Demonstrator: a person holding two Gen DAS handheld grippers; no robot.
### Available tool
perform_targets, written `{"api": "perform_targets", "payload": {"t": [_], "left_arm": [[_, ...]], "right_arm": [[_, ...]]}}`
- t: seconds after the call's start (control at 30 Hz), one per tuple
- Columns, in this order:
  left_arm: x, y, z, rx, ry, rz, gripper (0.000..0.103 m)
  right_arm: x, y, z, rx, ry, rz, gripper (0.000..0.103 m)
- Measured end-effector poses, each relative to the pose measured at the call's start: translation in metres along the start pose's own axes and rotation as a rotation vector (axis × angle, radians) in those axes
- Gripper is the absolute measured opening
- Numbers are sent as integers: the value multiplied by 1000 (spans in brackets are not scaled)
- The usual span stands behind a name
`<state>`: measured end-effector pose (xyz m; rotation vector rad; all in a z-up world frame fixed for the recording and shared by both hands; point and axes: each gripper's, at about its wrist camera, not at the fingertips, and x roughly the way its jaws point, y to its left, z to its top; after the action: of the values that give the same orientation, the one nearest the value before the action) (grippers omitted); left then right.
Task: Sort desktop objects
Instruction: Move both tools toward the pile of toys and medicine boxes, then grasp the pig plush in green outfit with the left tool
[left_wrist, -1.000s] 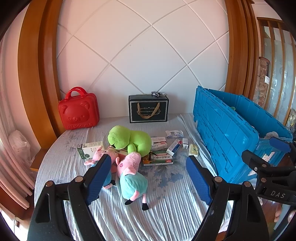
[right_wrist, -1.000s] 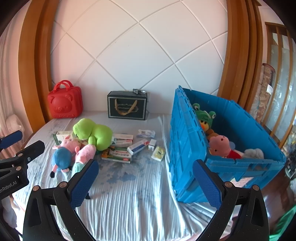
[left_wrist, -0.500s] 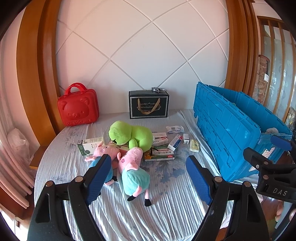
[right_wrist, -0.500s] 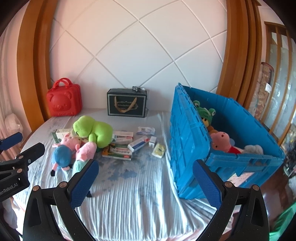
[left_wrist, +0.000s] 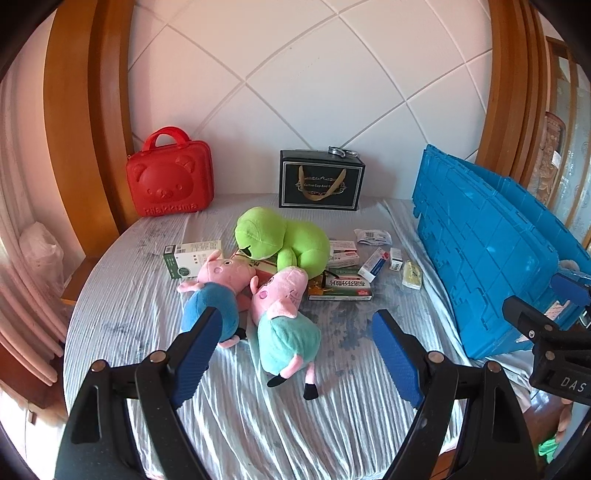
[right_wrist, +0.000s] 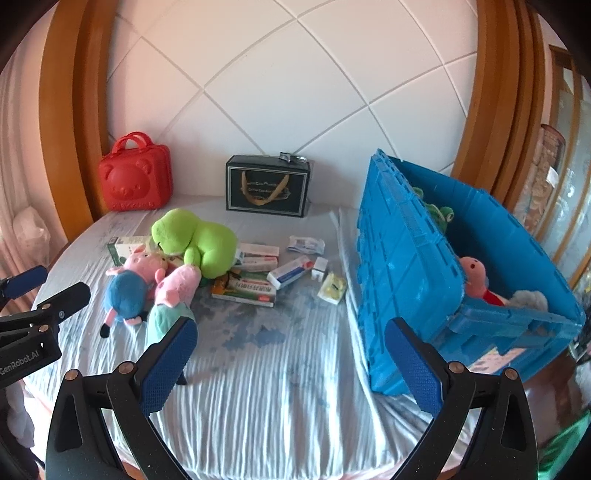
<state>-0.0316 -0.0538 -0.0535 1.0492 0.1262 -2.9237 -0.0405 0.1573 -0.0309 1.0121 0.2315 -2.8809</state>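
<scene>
Both the left gripper (left_wrist: 295, 350) and right gripper (right_wrist: 291, 354) hover wide open and empty above the table (right_wrist: 280, 387), plush toys (left_wrist: 273, 280) heaped at twelve o'clock, bin (right_wrist: 424, 266) at two.

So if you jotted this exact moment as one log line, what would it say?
left gripper: open, empty | right gripper: open, empty | pink plush pig in teal dress: on cloth, ungrasped | blue plastic crate: holds plush toys

Home bedroom: padded headboard wall (left_wrist: 314, 85), rumpled bedsheet (left_wrist: 258, 424), plush toys (left_wrist: 284, 240).
</scene>
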Motion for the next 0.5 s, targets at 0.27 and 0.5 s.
{"api": "perform_targets", "payload": {"t": [0.27,0.5], "left_arm": [[70,26,9,-87,116,116,83],[167,20,8,-133,286,152,83]], "right_arm": [[76,6,18,-49,75,125,103],[163,1,33,-116,170,202,103]]}}
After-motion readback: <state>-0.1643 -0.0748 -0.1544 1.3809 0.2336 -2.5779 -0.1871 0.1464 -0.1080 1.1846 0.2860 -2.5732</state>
